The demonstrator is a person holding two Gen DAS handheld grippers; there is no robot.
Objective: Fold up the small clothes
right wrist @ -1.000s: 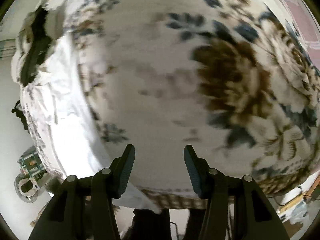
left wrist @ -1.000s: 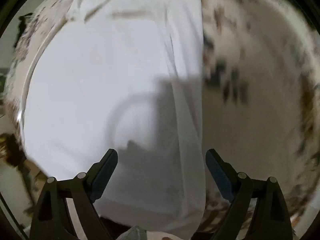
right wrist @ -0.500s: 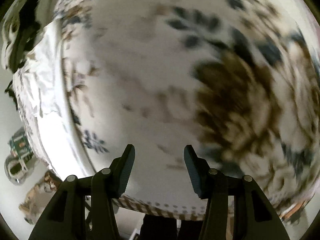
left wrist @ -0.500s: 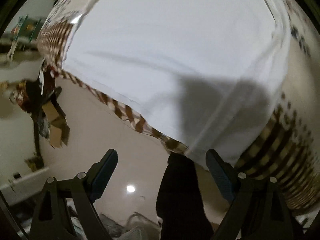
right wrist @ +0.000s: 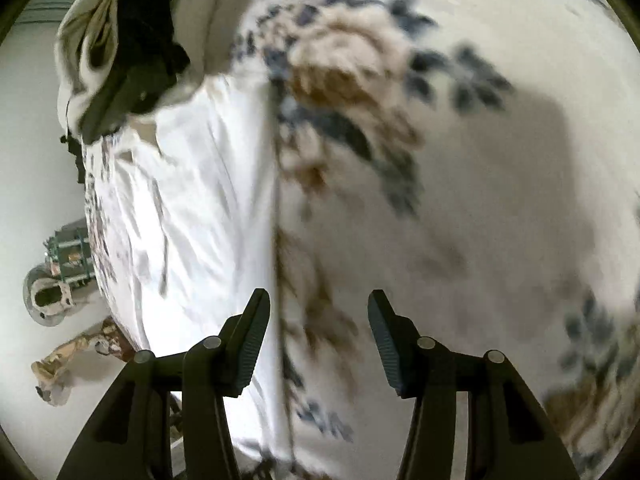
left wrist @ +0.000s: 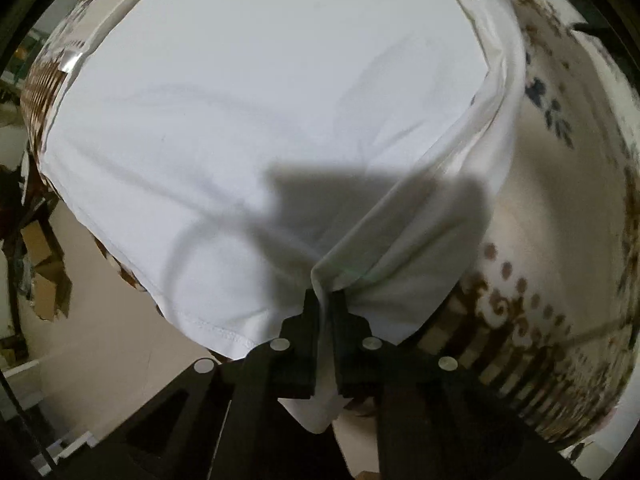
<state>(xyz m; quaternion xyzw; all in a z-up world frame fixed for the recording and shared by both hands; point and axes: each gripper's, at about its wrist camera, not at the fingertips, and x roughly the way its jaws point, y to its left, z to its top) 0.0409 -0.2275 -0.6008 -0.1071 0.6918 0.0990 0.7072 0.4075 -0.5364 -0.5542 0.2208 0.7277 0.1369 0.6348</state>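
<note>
**Left gripper pinches the shirt's hem**

The left gripper (left wrist: pixel 325 300) has its jaws clamped on the white garment (left wrist: pixel 256 120), which lies on the floral bedspread (right wrist: pixel 460 200), probably to lift a fold. The right gripper (right wrist: pixel 318 320), beside the garment, is empty with jaws apart.

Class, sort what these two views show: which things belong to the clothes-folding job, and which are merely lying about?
Belongs to the job:
white garment
left tongs, shut on its edge
right tongs, open and holding nothing

Just lying about:
floral cloth covering the surface
dark clothing pile
cardboard boxes on the floor
</note>
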